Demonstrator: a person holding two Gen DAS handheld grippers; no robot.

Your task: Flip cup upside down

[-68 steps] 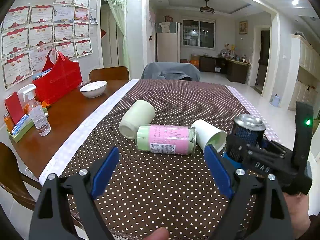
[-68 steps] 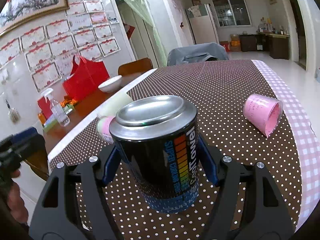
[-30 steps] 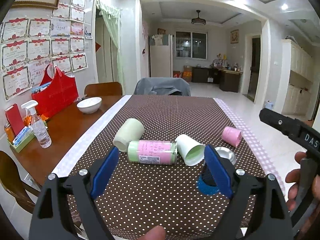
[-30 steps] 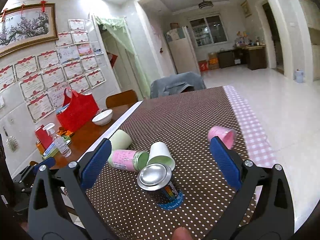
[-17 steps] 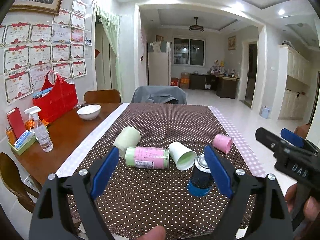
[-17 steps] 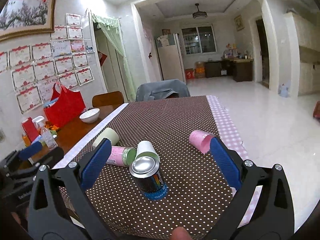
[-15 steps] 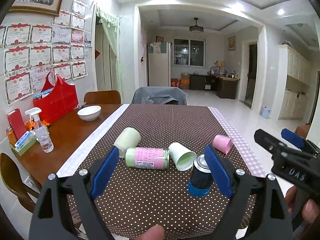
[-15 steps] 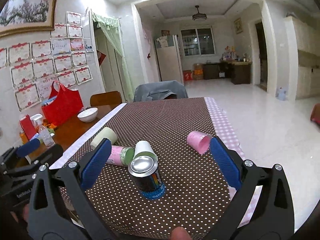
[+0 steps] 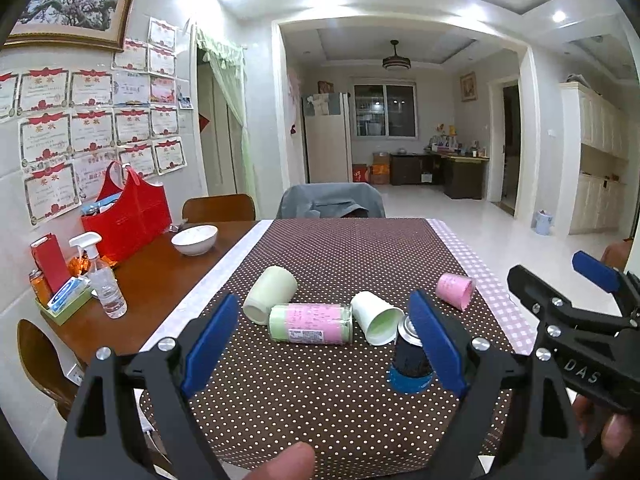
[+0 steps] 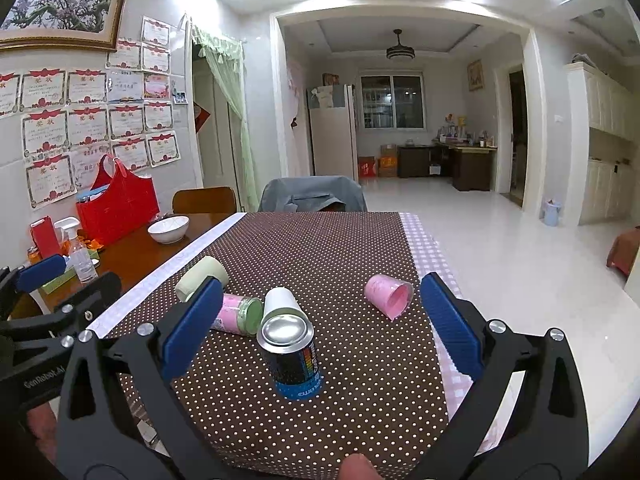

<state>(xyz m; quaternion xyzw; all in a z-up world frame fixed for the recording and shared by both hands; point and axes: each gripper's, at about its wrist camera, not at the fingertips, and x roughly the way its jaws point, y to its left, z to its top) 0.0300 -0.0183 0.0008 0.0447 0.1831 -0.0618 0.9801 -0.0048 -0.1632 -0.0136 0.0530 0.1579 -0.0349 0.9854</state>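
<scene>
Your left gripper [image 9: 322,344] and your right gripper [image 10: 318,326] both hang above the near end of the table [image 10: 344,248] with their blue pads spread wide apart and nothing between them. Your thumb tip shows at the bottom edge of each wrist view.

Take the can [image 10: 290,358] as your landmark. It stands on the dotted cloth [image 9: 344,256] with a bare metal end facing up and a blue band at its base. In the right wrist view it sits between your right gripper's pads but well beyond them, untouched. In the left wrist view the can [image 9: 408,354] is partly hidden behind your left gripper's right-hand pad.

Just behind the can lies the white cup [image 10: 282,300] on its side, its green-lined mouth toward you in the left wrist view [image 9: 378,318]. Left of the can and touching the white cup lies a pink bottle [image 9: 310,323] with a green cap, also on its side. Behind the bottle, farther left of the can, a pale green cup [image 9: 270,294] lies on its side. Right of the can and well apart from it, a pink cup [image 10: 388,294] lies on its side near the cloth's checked edge.

Far left of the can, on bare wood, stand a white bowl [image 9: 195,239], a red bag [image 9: 130,216] and a spray bottle [image 9: 102,280].
</scene>
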